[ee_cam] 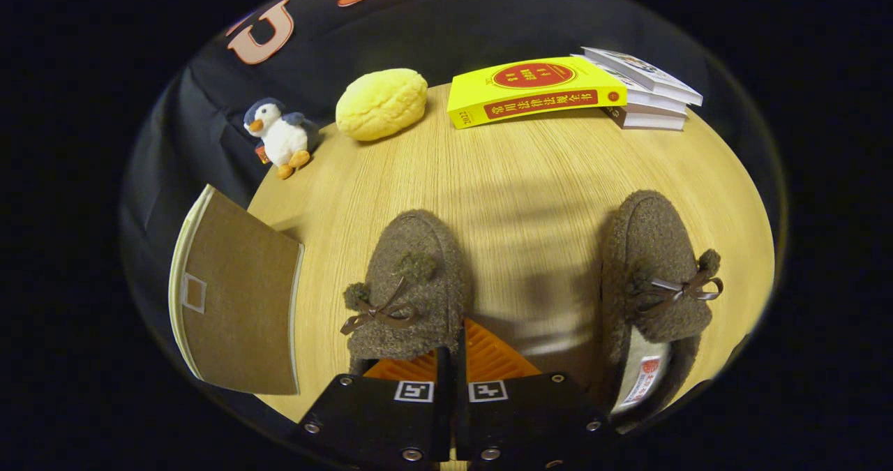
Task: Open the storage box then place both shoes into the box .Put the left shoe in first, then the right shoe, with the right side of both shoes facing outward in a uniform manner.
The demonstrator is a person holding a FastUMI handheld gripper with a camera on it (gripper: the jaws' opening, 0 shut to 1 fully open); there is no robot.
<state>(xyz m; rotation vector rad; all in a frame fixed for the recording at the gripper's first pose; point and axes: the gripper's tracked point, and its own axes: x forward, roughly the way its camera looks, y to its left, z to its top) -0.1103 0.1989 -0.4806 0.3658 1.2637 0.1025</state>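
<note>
The gripper (452, 363) sits at the bottom centre of the frame with its two fingers drawn almost together, only a thin slit between them, and nothing is visibly held; the fingers (418, 368) seem to overlap the heel end of one shoe, but whether they press on it cannot be told. That nearer brown shoe (408, 286) lies just ahead of the fingers, a little left of centre, toe pointing away, with a small bow and pompoms on top. The second brown shoe (652, 275) lies at the lower right of the frame, well apart from the first, also toe away, its inner label showing. Both rest on the wooden table (516, 178). At the lower left a brown flap-like panel (237, 296) stands at the table's edge; it is probably the lid or door of the storage box, apparently swung open, though the box interior is not visible. So the opening step looks done, and neither shoe is placed yet; both placements remain. Farther back, in the upper part of the frame, are a toy penguin (279, 136), a yellow sponge-like lump (381, 103), a yellow book (534, 91) and a stack of books (649, 91).
</note>
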